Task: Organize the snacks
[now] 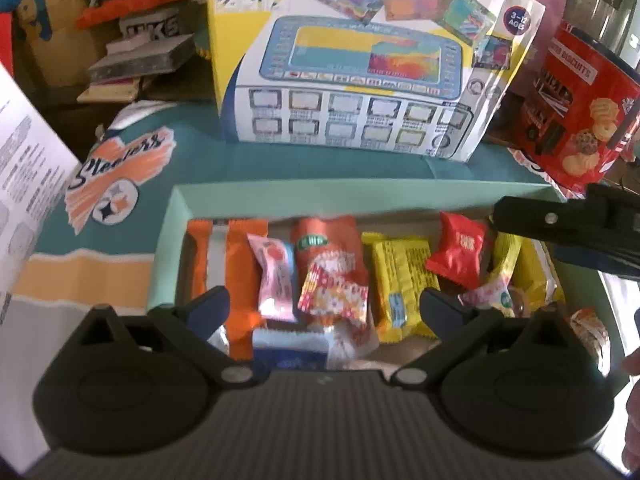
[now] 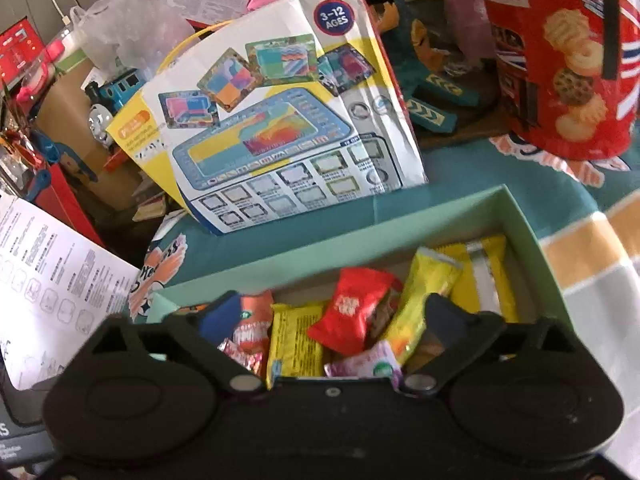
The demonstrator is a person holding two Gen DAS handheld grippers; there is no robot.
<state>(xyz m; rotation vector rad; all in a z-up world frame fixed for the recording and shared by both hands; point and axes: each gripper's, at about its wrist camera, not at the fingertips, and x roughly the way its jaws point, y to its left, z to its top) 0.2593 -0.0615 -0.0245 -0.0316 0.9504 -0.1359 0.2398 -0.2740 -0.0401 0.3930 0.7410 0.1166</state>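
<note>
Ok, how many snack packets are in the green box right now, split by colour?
Orange packets: 2
Yellow packets: 3
Pink packets: 2
Red packet: 1
Patterned packet: 1
Blue-and-white packet: 1
Total: 10 showing; any buried underneath cannot be counted.

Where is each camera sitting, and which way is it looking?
Left wrist: on the left tool, looking down into the green box of snacks; its two open fingers show, and the right tool pokes in.
Right wrist: on the right tool, over the same box's right end; open fingers show.
Both share the red snack, toy box and biscuit tin.
</note>
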